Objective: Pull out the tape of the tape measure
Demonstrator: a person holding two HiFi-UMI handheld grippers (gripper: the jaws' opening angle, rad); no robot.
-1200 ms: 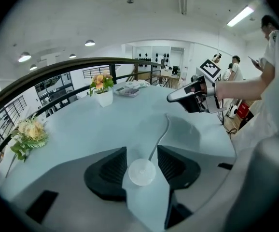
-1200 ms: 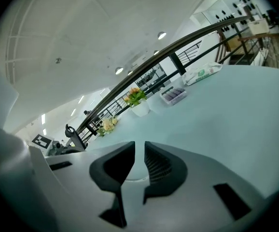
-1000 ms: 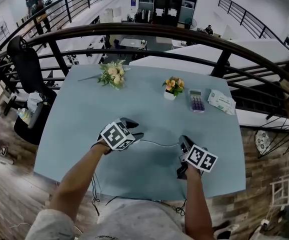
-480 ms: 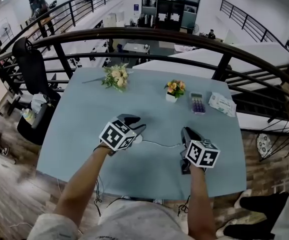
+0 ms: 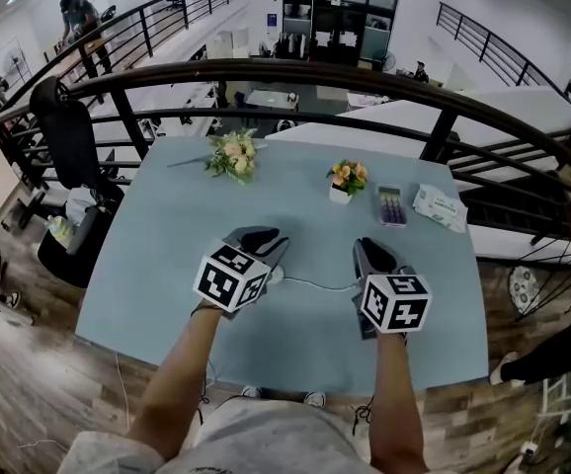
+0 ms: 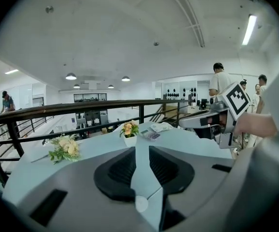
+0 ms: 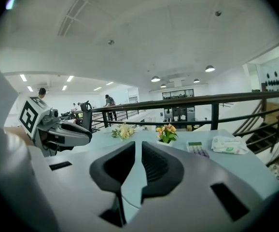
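Note:
A small white tape measure [image 5: 278, 276] lies on the light blue table [image 5: 167, 265]. Its thin tape [image 5: 315, 284] runs to the right along the tabletop, and its far end is hidden under my right gripper. My left gripper [image 5: 266, 237] hangs above the case. Its jaws have just been closing, nothing is between them, and a gap remains. Through that gap the white case [image 6: 141, 203] shows far below. My right gripper [image 5: 372, 250] is also raised off the table. Only a narrow slit separates its pads [image 7: 154, 166], and it holds nothing.
A loose flower bunch [image 5: 234, 154], a small potted flower [image 5: 345, 178], a calculator [image 5: 391, 205] and a tissue pack [image 5: 439, 205] sit along the table's far side. A dark curved railing [image 5: 295, 67] runs behind the table. An office chair [image 5: 68, 136] stands to the left.
Both grippers have risen off the table toward the camera and rolled. The left jaws have narrowed. The tape measure and its pulled-out tape stay on the tabletop.

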